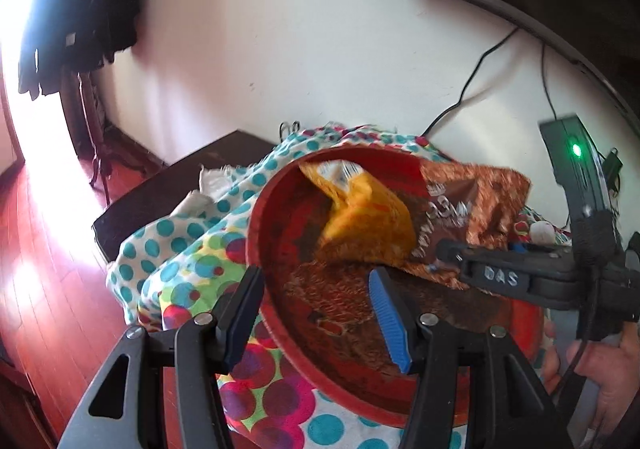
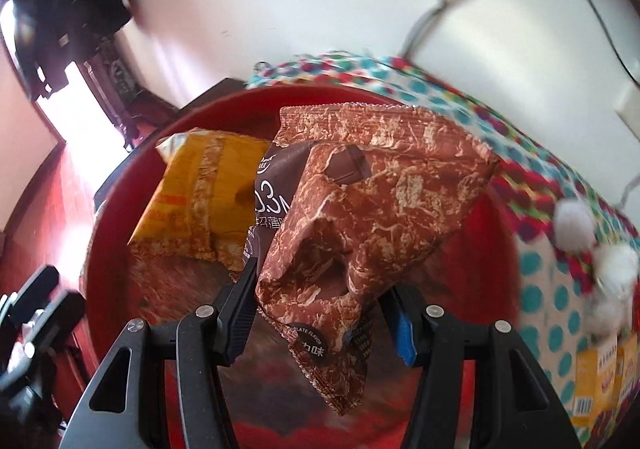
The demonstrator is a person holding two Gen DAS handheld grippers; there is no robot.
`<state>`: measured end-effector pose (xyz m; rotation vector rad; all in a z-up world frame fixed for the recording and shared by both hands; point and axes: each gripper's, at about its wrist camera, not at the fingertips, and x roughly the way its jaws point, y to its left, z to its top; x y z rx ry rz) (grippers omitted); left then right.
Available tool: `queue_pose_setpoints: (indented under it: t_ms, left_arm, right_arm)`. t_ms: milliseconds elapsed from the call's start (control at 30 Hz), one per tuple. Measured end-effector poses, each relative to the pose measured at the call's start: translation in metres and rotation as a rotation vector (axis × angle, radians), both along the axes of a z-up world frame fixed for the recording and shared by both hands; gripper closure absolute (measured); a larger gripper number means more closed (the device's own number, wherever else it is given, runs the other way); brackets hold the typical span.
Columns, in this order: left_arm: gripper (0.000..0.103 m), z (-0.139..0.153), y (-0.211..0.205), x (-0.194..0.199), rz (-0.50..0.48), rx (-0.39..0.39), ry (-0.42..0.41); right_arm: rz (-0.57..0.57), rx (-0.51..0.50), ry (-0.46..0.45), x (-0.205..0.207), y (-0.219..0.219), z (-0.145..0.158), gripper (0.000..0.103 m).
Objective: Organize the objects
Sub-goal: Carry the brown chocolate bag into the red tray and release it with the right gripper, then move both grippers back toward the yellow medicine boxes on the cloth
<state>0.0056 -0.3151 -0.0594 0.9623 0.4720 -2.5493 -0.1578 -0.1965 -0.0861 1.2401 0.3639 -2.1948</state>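
Over red bowl (image 2: 496, 233): crumpled brown marbled packet (image 2: 360, 217)

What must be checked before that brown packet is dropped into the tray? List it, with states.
1. Grip: the right gripper has its jaws shut on the brown packet: ok.
2. Position: the packet hangs over the tray: ok.
3. Landing room: bare floor shows beside the yellow packet: ok.
4. Tray steadied: the left gripper straddles the rim with its jaws open, not clamped: not ok.
5. Tray level on the cloth: cannot tell.
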Motion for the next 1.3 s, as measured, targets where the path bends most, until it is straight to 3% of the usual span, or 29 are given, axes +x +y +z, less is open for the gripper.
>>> queue_pose_setpoints:
  t_ms: [467,567,600,667,767,1033,1300]
  left_arm:
    - [0.047,-0.009,0.003,-0.007,-0.018,0.002,-0.021]
    - [0.047,-0.010,0.002,-0.008,-0.016,0.005,-0.022]
    - [0.047,-0.010,0.001,-0.008,-0.015,0.006,-0.023]
    - [0.047,-0.010,0.002,-0.008,-0.014,0.001,-0.023]
    - [0.047,-0.009,0.004,-0.008,-0.018,-0.011,-0.022]
    - [0.047,-0.010,0.014,-0.010,-0.037,-0.042,-0.030]
    - [0.047,-0.007,0.030,-0.012,-0.060,-0.101,-0.031]
  right_arm:
    - [-0.033,0.005,0.018,-0.043,-0.014,0.003,0.049]
    - [-0.034,0.016,0.036,-0.040,-0.012,0.000,0.045]
    - [-0.037,0.023,0.040,-0.038,-0.008,-0.001,0.037]
    - [-0.035,0.020,0.053,-0.032,-0.001,0.001,0.031]
    - [-0.038,0.010,0.067,-0.023,0.013,0.008,0.031]
    - [-0.086,-0.076,0.085,0.021,0.092,0.030,0.030]
    - [-0.241,-0.111,0.122,0.054,0.242,0.030,0.030]
